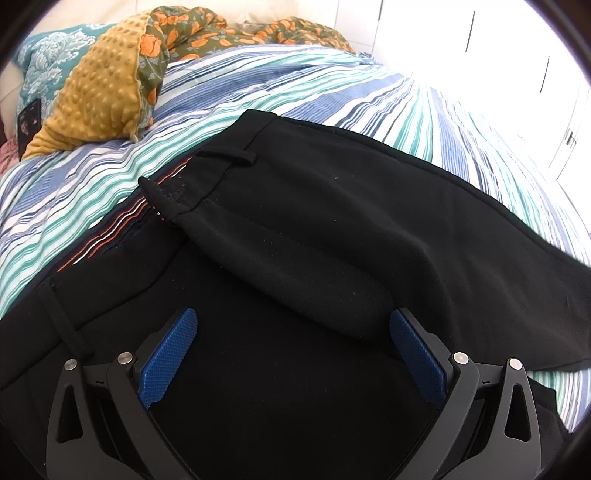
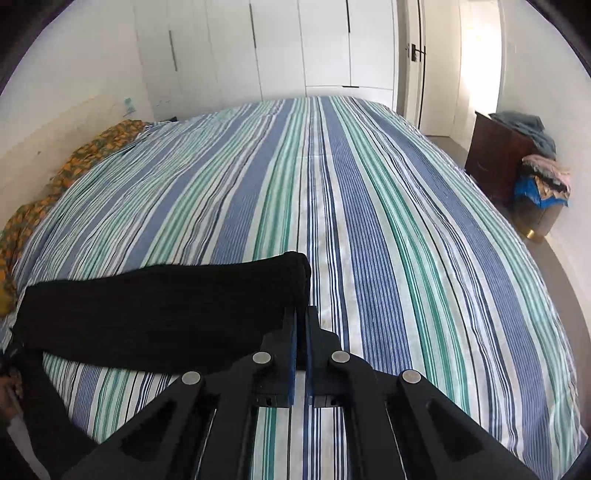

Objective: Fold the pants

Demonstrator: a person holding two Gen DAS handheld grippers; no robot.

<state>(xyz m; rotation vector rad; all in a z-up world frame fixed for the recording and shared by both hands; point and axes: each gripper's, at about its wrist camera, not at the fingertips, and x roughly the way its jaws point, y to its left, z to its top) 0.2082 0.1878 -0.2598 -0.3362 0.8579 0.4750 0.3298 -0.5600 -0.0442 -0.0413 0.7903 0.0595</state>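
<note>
Black pants [image 1: 332, 229] lie on a striped bed, waistband with belt loops and orange-white lining at the left, one half folded over the other. My left gripper [image 1: 291, 332] is open just above the pants near the crotch, blue pads [image 1: 170, 354] wide apart with nothing between them. In the right wrist view, my right gripper [image 2: 300, 314] is shut on the end of a black pant leg [image 2: 166, 302], which it holds lifted over the bed and stretched off to the left.
The bed has a blue, green and white striped cover [image 2: 332, 184]. A mustard dotted pillow [image 1: 99, 96], a floral blanket [image 1: 229, 33] and a phone [image 1: 29, 122] lie at its head. White wardrobes [image 2: 258, 48] stand beyond; a dark cabinet [image 2: 498, 155] with clothes stands at the right.
</note>
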